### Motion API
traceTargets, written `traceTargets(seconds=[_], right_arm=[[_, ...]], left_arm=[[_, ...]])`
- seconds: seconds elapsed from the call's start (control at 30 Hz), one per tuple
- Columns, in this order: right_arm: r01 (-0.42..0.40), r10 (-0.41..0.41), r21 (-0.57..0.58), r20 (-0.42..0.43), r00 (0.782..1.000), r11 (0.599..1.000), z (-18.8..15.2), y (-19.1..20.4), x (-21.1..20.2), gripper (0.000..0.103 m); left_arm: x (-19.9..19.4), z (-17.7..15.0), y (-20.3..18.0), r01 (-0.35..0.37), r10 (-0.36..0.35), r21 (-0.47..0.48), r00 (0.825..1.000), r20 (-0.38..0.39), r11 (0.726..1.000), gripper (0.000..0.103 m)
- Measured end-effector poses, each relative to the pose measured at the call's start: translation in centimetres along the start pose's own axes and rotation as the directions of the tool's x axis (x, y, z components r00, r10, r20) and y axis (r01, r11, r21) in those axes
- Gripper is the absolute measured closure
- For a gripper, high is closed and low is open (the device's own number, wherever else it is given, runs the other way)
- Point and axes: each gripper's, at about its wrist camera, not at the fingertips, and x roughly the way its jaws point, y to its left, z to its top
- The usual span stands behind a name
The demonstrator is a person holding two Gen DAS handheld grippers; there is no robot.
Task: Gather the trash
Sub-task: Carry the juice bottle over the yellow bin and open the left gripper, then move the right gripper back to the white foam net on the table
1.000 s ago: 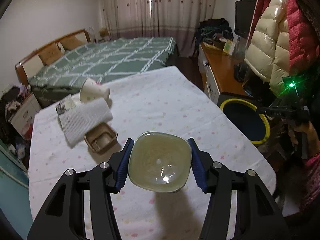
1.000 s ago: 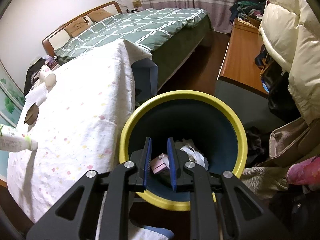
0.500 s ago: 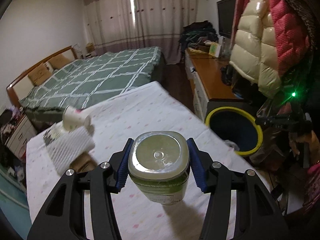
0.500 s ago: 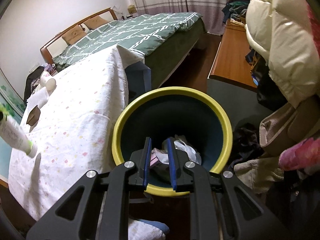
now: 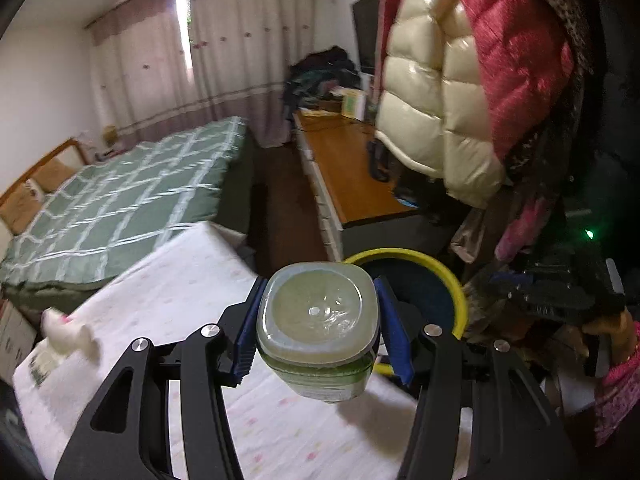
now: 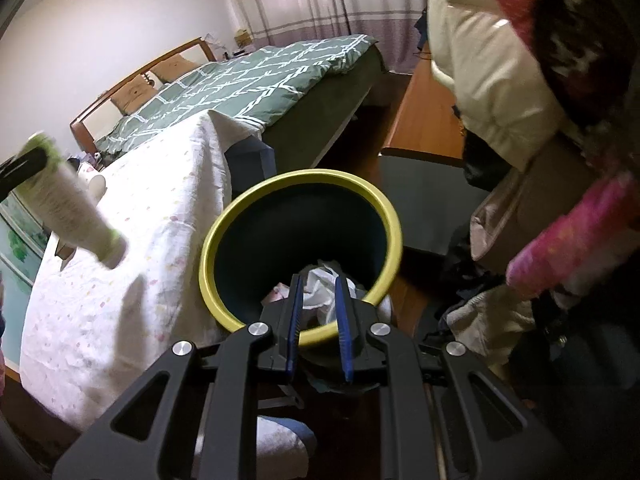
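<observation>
My left gripper (image 5: 318, 330) is shut on a pale green plastic bottle (image 5: 318, 320), seen bottom-first, held above the table's right end. The same bottle (image 6: 70, 208) shows at the left of the right wrist view, in the air over the table. A dark bin with a yellow rim (image 5: 448, 276) stands on the floor just beyond it. My right gripper (image 6: 318, 320) hovers over the near rim of that bin (image 6: 300, 184), its jaws a narrow gap apart with nothing between them. White crumpled trash (image 6: 324, 284) lies in the bin.
A table with a white dotted cloth (image 6: 132, 240) stands left of the bin. A paper cup (image 5: 66, 334) and white packaging lie at its far end. A green bed (image 5: 128, 196), a wooden desk (image 5: 348, 168) and hanging jackets (image 5: 460, 92) surround the spot.
My left gripper has lifted the bottle off the table and swung right toward the bin. My right gripper has drawn back slightly over the bin's near rim.
</observation>
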Motion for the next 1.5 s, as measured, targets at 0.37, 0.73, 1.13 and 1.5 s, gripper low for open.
traceTargets(seconds=[0.37,0.73,1.13,1.5], right_arm=[[0.034,-0.034,0.045,-0.014,0.999,0.998,-1.3,-2.1,-0.5,0.087],[0.028,-0.026,0.050,-0.036,0.999,0.998,-1.3,-2.0,0.4,0.081],[-0.028,0.028,-0.004,-0.059,0.998,1.000,-0.7,1.9,2.0,0.081],[-0.154,0.140,-0.139,-0.108,0.984,0.978,2.3,12.3,5.3,0.081]], left_arm=[[11.6,1.5,-5.2,0.123,-0.120,0.018,0.986,-0.115,0.992,0.050],[13.7,0.4,-5.9,0.145,-0.146,-0.024,0.981,-0.128,0.989,0.023],[-0.1,-5.8,1.2,0.064,-0.060,-0.168,0.998,0.028,0.984,0.012],[-12.0,-17.6,12.2,-0.190,0.212,-0.426,0.977,0.005,0.885,0.011]])
